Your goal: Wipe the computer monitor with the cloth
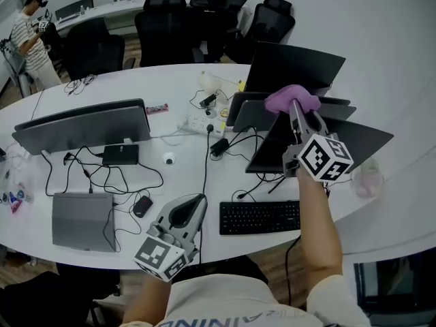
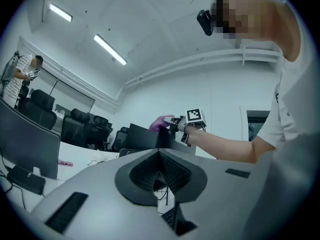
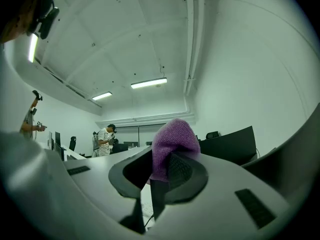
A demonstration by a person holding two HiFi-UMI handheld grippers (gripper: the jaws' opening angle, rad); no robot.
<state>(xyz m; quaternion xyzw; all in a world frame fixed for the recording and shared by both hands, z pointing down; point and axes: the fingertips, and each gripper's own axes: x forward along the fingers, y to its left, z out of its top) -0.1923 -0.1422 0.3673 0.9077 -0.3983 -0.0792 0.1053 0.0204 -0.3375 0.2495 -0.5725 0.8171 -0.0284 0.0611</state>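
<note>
Left gripper (image 1: 199, 203), lower centre, jaws pressed together and empty. Right gripper (image 1: 296, 109) pinches cloth (image 1: 289, 97) — hard pressing may topple monitor (image 1: 354, 142).

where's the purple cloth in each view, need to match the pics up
Head view: purple cloth right of centre, at the tip of the right gripper.
Left gripper view: the cloth is small, near centre, just left of the marker cube.
Right gripper view: the cloth is at centre, clamped between the jaws.
Shared landmark: the person in a striped shirt, far left in the head and left gripper views, left of centre in the right gripper view.
</note>
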